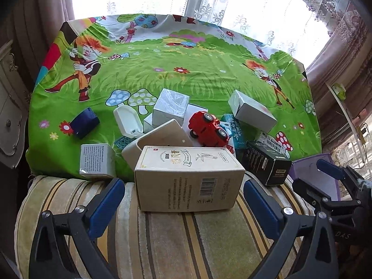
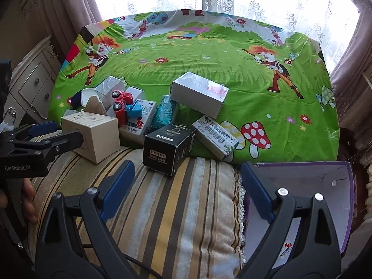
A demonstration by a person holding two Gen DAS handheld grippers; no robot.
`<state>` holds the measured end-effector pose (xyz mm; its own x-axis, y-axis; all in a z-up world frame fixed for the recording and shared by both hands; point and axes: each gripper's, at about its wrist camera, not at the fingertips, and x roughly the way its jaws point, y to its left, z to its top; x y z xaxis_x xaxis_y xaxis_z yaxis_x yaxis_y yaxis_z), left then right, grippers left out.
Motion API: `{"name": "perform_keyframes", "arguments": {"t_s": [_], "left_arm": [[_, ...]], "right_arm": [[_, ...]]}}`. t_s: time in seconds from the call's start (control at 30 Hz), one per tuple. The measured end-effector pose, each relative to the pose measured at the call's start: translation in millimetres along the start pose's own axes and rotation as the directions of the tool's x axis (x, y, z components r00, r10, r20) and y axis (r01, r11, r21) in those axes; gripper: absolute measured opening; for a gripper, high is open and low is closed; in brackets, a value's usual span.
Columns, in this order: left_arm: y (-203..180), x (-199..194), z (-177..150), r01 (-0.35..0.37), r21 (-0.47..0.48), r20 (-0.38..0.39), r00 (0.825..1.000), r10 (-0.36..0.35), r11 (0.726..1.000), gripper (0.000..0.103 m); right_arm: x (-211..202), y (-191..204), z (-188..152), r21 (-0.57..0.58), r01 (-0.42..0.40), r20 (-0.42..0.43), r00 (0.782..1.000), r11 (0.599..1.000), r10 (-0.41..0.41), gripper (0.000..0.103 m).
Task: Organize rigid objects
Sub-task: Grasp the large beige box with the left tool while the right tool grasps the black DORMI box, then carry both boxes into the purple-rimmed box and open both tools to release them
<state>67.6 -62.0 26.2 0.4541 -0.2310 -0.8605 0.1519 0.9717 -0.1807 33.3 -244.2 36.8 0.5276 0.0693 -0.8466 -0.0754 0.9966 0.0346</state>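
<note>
- Two sets of tongs hang spread wide with nothing held: the left tongs (image 1: 183, 200) straddle the beige cardboard carton with a barcode (image 1: 189, 179) without its pads pressing it, and the right tongs (image 2: 187, 193) hover over the striped cushion (image 2: 176, 209).
- The carton lies on its side at the cushion's far edge, just left of the black rectangular box with white lettering (image 2: 168, 145).
- To grip well, I'd centre the pads on the carton's short sides and close squarely, so it doesn't twist.
- Right of the carton sits the open purple-rimmed cardboard box (image 2: 302, 186), likely the destination.
- Behind the carton, a red toy car (image 1: 207, 127) lies overturned among white boxes.
</note>
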Motion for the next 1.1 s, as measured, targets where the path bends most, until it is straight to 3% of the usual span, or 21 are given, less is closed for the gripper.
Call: {"name": "perform_keyframes", "arguments": {"t_s": [0.53, 0.83, 1.1], "left_arm": [[-4.9, 19.4, 6.6, 0.001, -0.013, -0.048, 0.999, -0.002, 1.000, 0.103], [-7.7, 27.6, 9.7, -0.008, -0.029, -0.065, 0.998, 0.006, 1.000, 0.103], [-7.6, 36.3, 8.2, -0.042, -0.027, -0.084, 0.996, 0.039, 0.999, 0.103]], "right_arm": [[35.7, 16.8, 17.3, -0.054, 0.016, -0.070, 0.997, 0.998, -0.020, 0.094], [46.1, 9.8, 19.7, -0.010, 0.022, -0.104, 0.994, 1.000, -0.023, 0.094], [50.6, 15.0, 17.3, -0.030, -0.003, -0.114, 0.993, 1.000, -0.001, 0.074]]}}
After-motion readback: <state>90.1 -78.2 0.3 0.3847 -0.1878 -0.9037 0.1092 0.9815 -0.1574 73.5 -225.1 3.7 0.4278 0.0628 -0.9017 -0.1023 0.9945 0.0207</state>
